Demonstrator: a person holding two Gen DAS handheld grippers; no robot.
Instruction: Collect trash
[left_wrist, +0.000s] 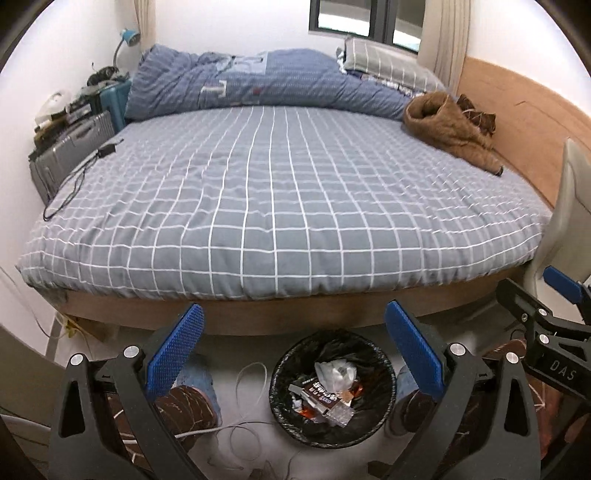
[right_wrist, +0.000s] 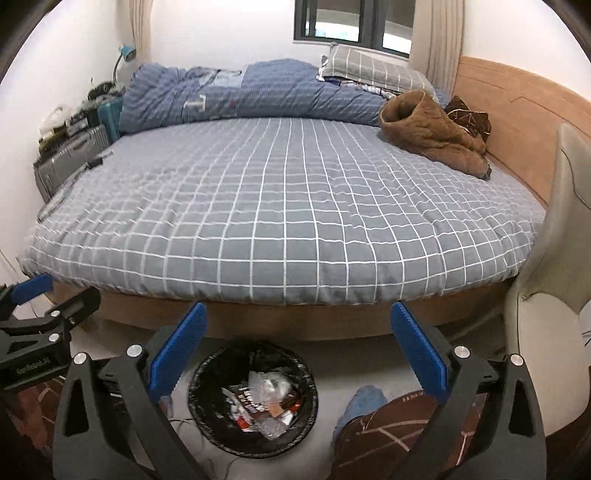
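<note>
Setting: a home bedroom. Wide bed with grey, white-checked cotton cover (left_wrist: 280, 206) fills the room; rumpled blue quilt (left_wrist: 266, 85) and checked pillow (right_wrist: 369, 68) at its far side. Curtained dark-framed window (right_wrist: 351, 24) behind; grey ribbed suitcase (left_wrist: 70, 147) along left wall.

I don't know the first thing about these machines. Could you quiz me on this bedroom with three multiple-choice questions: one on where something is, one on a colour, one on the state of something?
1. Where is the trash bin?
A. On the bed
B. On the floor at the foot of the bed
C. On the suitcases

2. What colour is the crumpled garment on the bed?
A. Brown
B. Red
C. White

3. How is the right claw?
A. Shut on a wrapper
B. Shut on nothing
C. Open, empty

Answers:
1. B, it stands on the floor below the mattress edge.
2. A, the fabric is brown.
3. C, its blue pads stand wide apart with nothing between.
</note>
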